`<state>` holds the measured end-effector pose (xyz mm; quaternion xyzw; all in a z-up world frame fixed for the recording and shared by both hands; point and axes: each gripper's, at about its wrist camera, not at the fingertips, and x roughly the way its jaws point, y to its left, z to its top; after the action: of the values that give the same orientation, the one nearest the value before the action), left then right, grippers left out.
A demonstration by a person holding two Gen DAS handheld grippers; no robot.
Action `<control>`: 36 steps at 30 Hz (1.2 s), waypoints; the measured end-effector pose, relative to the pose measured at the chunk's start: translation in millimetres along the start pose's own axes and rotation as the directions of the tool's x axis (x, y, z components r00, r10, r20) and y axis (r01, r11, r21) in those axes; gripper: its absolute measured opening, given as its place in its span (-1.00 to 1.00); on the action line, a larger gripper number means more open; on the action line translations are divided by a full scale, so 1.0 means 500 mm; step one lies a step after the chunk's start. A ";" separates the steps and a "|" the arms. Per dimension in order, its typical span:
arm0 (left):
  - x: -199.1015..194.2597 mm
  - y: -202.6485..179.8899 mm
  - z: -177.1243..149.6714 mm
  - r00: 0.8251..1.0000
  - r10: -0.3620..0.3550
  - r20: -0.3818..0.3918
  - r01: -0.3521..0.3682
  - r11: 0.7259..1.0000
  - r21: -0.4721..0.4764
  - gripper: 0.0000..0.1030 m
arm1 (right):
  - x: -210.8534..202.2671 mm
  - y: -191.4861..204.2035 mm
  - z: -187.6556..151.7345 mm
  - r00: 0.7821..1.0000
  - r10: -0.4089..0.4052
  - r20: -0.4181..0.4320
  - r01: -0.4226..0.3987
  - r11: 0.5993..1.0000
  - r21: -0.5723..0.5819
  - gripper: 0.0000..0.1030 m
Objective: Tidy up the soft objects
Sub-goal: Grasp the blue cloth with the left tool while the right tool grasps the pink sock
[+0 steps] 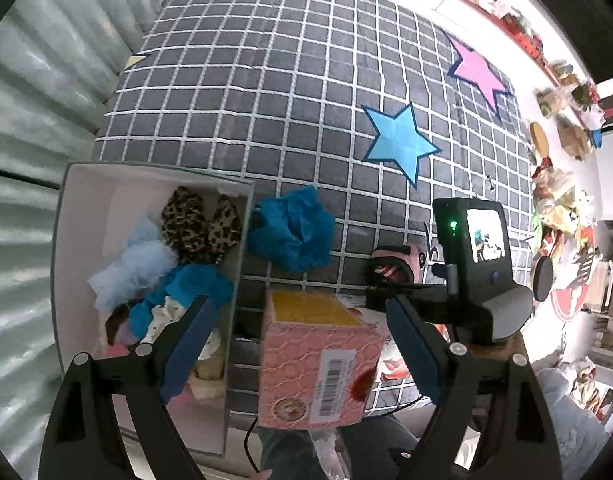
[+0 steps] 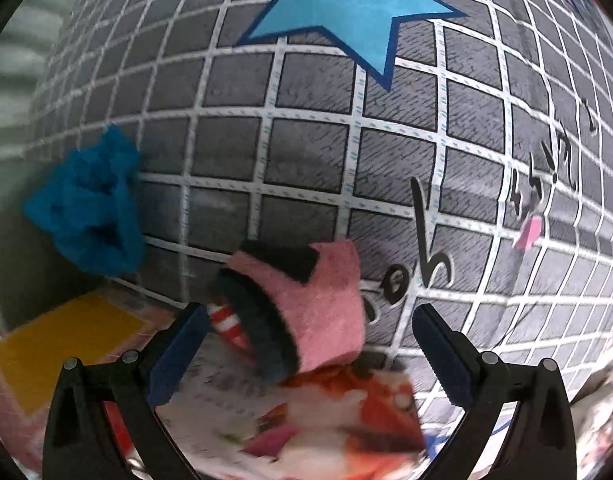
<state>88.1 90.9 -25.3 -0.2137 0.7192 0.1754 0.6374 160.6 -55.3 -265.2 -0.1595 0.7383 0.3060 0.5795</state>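
A white box [image 1: 78,240] at the left holds several soft items: leopard-print pieces [image 1: 198,224], pale blue tulle [image 1: 134,264] and a blue scrunchie [image 1: 194,284]. Another blue scrunchie [image 1: 292,232] lies on the grid bedsheet just right of the box; it also shows in the right wrist view [image 2: 90,204]. A pink and black fuzzy band [image 2: 306,304] lies on a printed package, right in front of my right gripper [image 2: 306,348], which is open with its jaws wide on either side of it. My left gripper [image 1: 302,344] is open, its fingers either side of a pink carton [image 1: 318,364] without touching it.
The grey grid bedsheet [image 1: 286,100] carries a blue star [image 1: 400,140] and a pink star [image 1: 478,72]. The right gripper's body with its small screen [image 1: 478,252] stands right of the carton. A cluttered shelf [image 1: 558,128] runs along the right. A curtain [image 1: 30,120] hangs at the left.
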 end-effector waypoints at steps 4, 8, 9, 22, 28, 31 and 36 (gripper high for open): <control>0.033 -0.049 0.039 0.999 0.034 -0.038 -0.032 0.998 0.053 0.74 | 0.004 -0.042 -0.007 0.999 -0.011 0.049 0.010 1.000 0.014 1.00; 0.078 -0.115 0.087 0.985 0.165 -0.054 -0.150 0.966 0.211 0.75 | -0.012 -0.073 -0.007 0.995 0.012 0.095 -0.013 1.000 0.016 1.00; 0.099 -0.138 0.101 0.973 0.228 -0.044 -0.206 0.936 0.284 0.75 | -0.017 -0.072 -0.008 0.993 0.028 0.111 -0.029 1.000 0.002 1.00; 0.281 -0.176 0.138 0.891 0.420 -0.171 -0.258 0.781 0.569 0.74 | -0.052 -0.063 -0.083 0.976 0.150 0.158 -0.139 0.987 -0.080 -0.25; 0.349 -0.187 0.126 0.821 0.557 -0.122 -0.315 0.622 0.717 0.74 | -0.114 -0.159 -0.068 0.955 0.216 0.201 -0.225 0.974 0.021 -0.25; 0.382 -0.181 0.116 0.782 0.614 -0.104 -0.335 0.556 0.761 0.75 | -0.131 -0.186 -0.077 0.945 0.246 0.218 -0.261 0.964 0.046 -0.25; 0.424 -0.162 0.098 0.735 0.668 -0.113 -0.338 0.506 0.793 0.75 | -0.144 -0.200 -0.096 0.930 0.289 0.228 -0.310 0.949 0.061 -0.25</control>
<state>152.0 30.3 -240.3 0.2514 0.8719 0.0080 0.4201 203.1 -170.6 -216.5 0.0172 0.7005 0.3703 0.6098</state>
